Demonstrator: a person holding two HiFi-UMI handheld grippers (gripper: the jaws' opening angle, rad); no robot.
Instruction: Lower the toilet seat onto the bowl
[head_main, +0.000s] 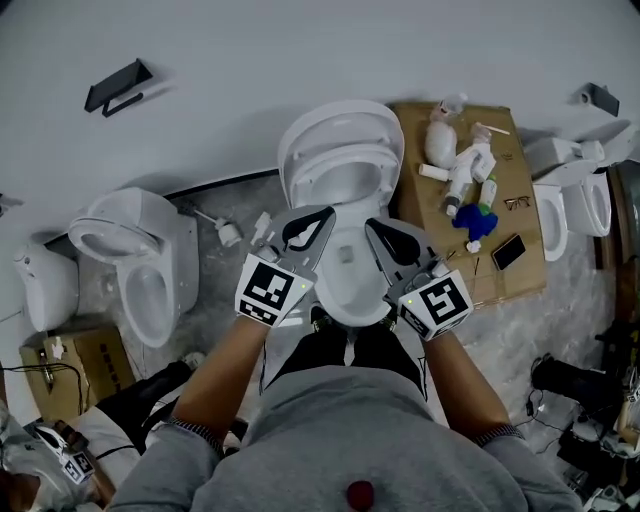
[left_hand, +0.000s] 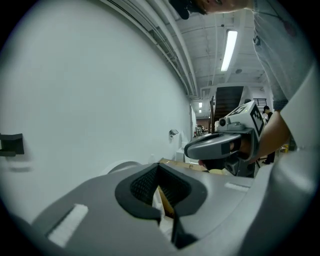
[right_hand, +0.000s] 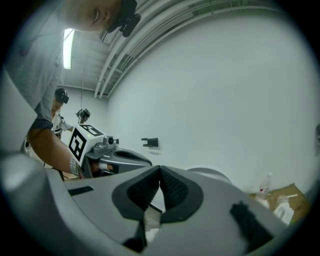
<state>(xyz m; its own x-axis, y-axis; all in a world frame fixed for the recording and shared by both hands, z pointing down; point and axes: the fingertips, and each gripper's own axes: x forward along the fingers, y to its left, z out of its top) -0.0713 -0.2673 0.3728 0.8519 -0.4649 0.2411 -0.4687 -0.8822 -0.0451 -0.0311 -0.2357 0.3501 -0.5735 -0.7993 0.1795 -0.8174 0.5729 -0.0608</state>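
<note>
- At far left, a second toilet (head_main: 140, 262) stands unused. Near it, a cardboard box (head_main: 82, 368) on the floor carries a cable and a small item too small to name.
- Left of centre, the left gripper (head_main: 318, 222) hovers beside the bowl (head_main: 345, 285), its jaws closed tip to tip on nothing. The left gripper view confirms the pads (left_hand: 172, 189) meet with only background showing behind them.
- In the centre, the toilet seat (head_main: 340, 142) is still upright, leaning with its lid towards the far wall, above and beyond both grippers. Neither gripper touches it, so by appearances the lowering has not begun. The reach, the contact and the swing down onto the bowl all remain.
- Right of centre, the right gripper (head_main: 380, 235) mirrors its partner at the bowl's other side, jaws likewise closed and empty.
- To the right, a flat brown carton (head_main: 530, 275) serves as a tray on the floor. It holds white bottles (head_main: 462, 165), a blue object (head_main: 476, 220), a dark phone (head_main: 508, 251) and a pair of spectacles (head_main: 517, 203).
- At far right, a third toilet (head_main: 565, 205) sits against the wall.
</note>
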